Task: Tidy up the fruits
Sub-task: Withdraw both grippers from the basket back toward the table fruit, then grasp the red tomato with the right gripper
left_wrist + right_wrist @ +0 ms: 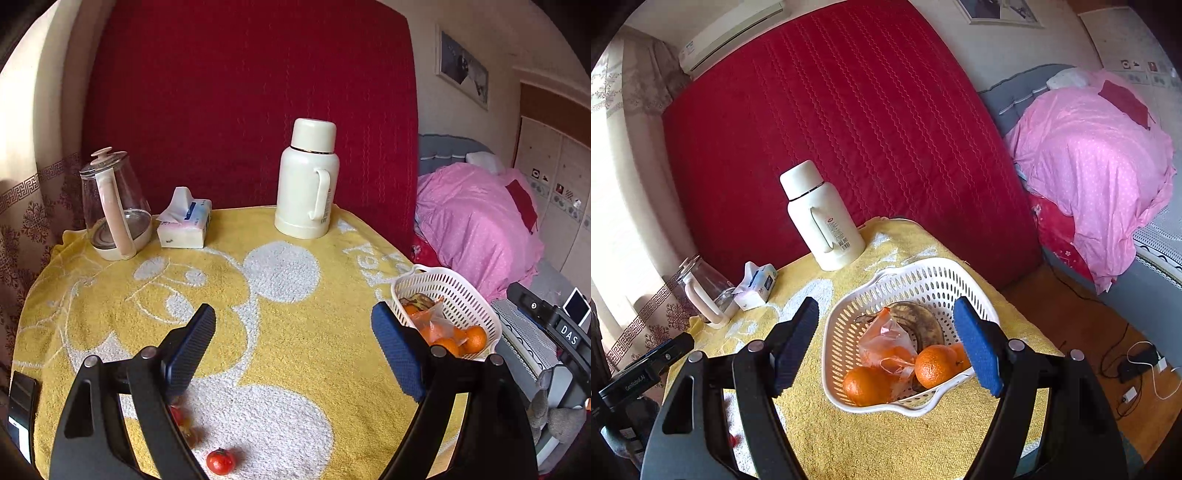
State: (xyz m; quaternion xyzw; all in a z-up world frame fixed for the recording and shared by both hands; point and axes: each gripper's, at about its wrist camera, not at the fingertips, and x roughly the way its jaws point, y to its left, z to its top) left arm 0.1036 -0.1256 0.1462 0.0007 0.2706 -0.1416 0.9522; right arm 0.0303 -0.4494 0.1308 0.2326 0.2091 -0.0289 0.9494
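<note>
A white perforated basket sits near the table's right edge with oranges, a dark-spotted banana and an orange plastic bag in it. It also shows in the left wrist view. A small red tomato-like fruit lies on the yellow towel near the front edge, and another red fruit is partly hidden behind the left finger. My left gripper is open and empty above the towel. My right gripper is open and empty, hovering over the basket.
A cream thermos, a tissue pack and a glass kettle stand along the table's back edge. A red mattress leans behind. A bed with a pink quilt is at the right. Cables lie on the floor.
</note>
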